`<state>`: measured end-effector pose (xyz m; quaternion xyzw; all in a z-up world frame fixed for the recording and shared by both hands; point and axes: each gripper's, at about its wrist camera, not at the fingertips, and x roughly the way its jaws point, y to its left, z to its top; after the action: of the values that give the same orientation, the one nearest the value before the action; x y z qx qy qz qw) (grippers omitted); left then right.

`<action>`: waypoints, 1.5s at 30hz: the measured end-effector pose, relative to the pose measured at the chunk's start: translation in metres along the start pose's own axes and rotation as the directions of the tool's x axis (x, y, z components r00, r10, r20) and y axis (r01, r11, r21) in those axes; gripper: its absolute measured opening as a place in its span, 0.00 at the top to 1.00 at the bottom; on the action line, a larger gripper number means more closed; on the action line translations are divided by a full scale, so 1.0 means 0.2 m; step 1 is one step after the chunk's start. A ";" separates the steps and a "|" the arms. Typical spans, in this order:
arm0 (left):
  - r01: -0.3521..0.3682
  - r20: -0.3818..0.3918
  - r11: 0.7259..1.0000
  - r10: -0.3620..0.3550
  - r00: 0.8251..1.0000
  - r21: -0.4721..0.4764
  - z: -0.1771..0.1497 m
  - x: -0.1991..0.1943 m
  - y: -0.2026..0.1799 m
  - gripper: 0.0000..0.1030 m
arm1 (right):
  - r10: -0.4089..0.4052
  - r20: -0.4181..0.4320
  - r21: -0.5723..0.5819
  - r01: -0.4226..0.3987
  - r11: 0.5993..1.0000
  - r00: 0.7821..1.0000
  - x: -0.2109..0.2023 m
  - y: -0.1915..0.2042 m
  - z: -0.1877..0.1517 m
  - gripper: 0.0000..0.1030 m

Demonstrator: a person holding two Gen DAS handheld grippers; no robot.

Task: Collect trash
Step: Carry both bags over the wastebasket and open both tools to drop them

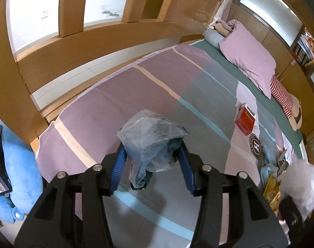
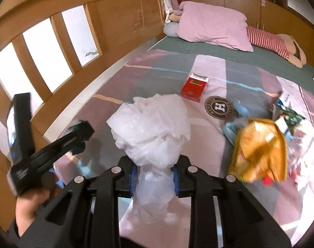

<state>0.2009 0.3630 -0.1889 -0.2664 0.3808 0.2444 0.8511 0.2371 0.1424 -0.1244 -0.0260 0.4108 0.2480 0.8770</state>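
In the left wrist view my left gripper (image 1: 151,157) is shut on a crumpled clear greyish plastic bag (image 1: 150,140), held just above the striped bedsheet (image 1: 115,103). My right gripper (image 2: 154,173) is shut on a bunched white plastic bag (image 2: 152,128), which bulges out above the blue pads (image 2: 133,177). That white bag (image 1: 301,181) also shows blurred at the right edge of the left wrist view. The left gripper (image 2: 80,132) appears at the left of the right wrist view, carried by a hand (image 2: 30,202). On the bed lie a red box (image 2: 194,87) and a yellow snack bag (image 2: 258,148).
More wrappers and blue plastic (image 2: 285,111) are heaped at the bed's right side near a round H emblem (image 2: 220,107). A pink pillow (image 2: 214,29) and a striped doll (image 2: 268,41) lie at the far end. A wooden headboard (image 2: 53,41) runs along the left. A blue plush (image 1: 18,175) sits beside the bed.
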 end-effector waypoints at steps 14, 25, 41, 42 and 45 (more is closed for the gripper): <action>0.021 -0.001 0.999 -0.021 1.000 0.044 -0.01 -0.01 0.00 0.51 | -0.097 0.097 0.071 0.091 0.993 0.991 -0.33 -0.14 -0.09 0.74; 0.180 0.192 0.964 -0.217 0.957 0.196 -0.14 -0.45 -0.08 0.52 | -0.286 0.040 0.144 0.278 0.950 0.957 -0.75 -0.52 -0.36 0.74; 0.415 -0.078 0.819 -0.420 0.904 0.396 -0.68 -0.79 -0.56 0.52 | -0.246 -0.344 0.470 0.393 0.790 0.906 -0.90 -1.15 -1.18 0.27; 0.436 -0.114 0.805 -0.429 0.896 0.401 -0.70 -0.78 -0.61 0.52 | -0.272 -0.301 0.508 0.394 0.766 0.914 -0.96 -1.18 -1.16 0.27; 0.480 -0.191 0.764 -0.443 0.876 0.431 -0.78 -0.77 -0.71 0.52 | -0.412 -0.156 0.524 0.429 0.736 0.898 -1.12 -1.18 -1.07 0.27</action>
<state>0.1172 0.1257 -0.1197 -0.1491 0.3835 -0.0814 0.9078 0.0723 -0.2109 -0.1395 0.1290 0.4606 -0.0839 0.8742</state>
